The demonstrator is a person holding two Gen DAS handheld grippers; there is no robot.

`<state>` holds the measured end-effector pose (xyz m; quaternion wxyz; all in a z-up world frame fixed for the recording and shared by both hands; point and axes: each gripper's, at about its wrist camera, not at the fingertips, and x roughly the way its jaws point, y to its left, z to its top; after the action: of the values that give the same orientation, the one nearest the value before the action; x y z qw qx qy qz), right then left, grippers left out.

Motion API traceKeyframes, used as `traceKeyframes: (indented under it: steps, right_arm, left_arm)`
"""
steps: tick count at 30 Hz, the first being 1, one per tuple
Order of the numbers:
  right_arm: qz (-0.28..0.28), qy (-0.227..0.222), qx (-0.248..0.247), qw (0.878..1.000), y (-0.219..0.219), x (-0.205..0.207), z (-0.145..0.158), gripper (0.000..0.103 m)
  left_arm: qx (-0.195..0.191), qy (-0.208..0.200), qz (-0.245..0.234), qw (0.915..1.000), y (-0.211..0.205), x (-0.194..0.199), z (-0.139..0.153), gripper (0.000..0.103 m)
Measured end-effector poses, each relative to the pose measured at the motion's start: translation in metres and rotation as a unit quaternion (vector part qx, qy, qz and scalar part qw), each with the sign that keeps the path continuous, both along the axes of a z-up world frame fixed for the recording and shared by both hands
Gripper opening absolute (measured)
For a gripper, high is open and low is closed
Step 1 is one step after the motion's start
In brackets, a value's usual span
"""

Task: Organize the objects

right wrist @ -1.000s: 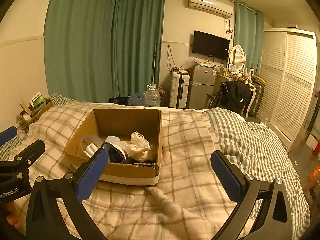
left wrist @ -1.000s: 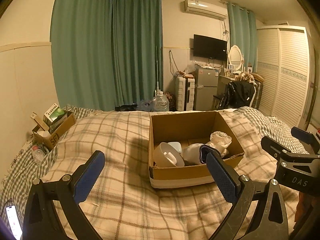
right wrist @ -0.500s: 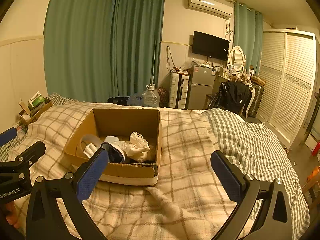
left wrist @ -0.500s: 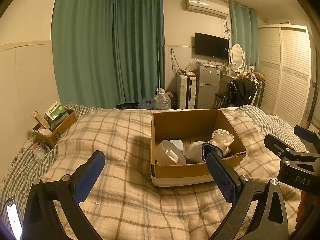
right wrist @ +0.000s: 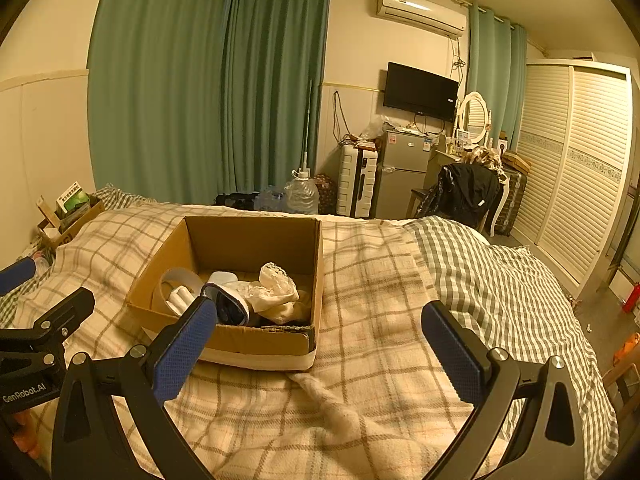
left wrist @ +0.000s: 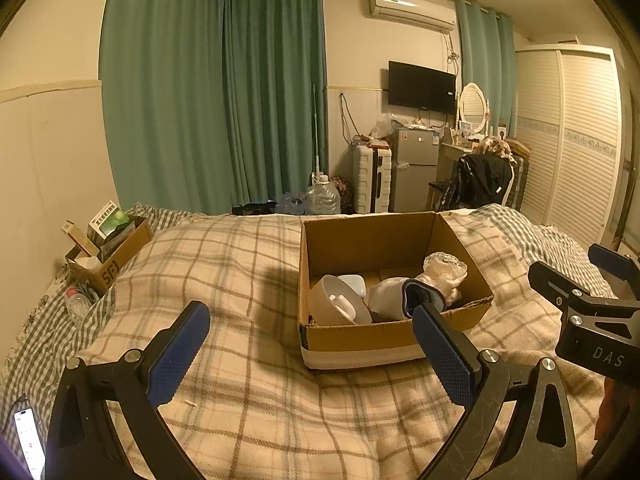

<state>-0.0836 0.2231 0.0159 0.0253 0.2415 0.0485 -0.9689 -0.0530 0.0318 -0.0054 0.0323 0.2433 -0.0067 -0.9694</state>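
A cardboard box (left wrist: 384, 340) sits on the bed (left wrist: 240, 280), holding a bowl (left wrist: 340, 304) at left and cloth (left wrist: 444, 272) at right. A smaller box (left wrist: 108, 264) lies far left, by the wall.

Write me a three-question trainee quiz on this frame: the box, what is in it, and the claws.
1. True or false: the left claw is shut on something.
2. Where does the cardboard box sit? A) on the floor B) on the plaid blanket C) on a chair
3. Fill in: the white cup lies at the box's ____ side as the left wrist view shows it.

Key
1. False; both the left and the right claw are open and empty.
2. B
3. left
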Motion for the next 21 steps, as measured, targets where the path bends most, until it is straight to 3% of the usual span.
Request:
traceKeyframes:
  steps: [21]
  right_arm:
    - [-0.001,-0.005,0.001,1.0,-0.0028,-0.0016,-0.0016,0.102]
  left_arm:
    - [-0.004,-0.002,-0.007,1.0,0.0008,-0.0006,0.0,0.103]
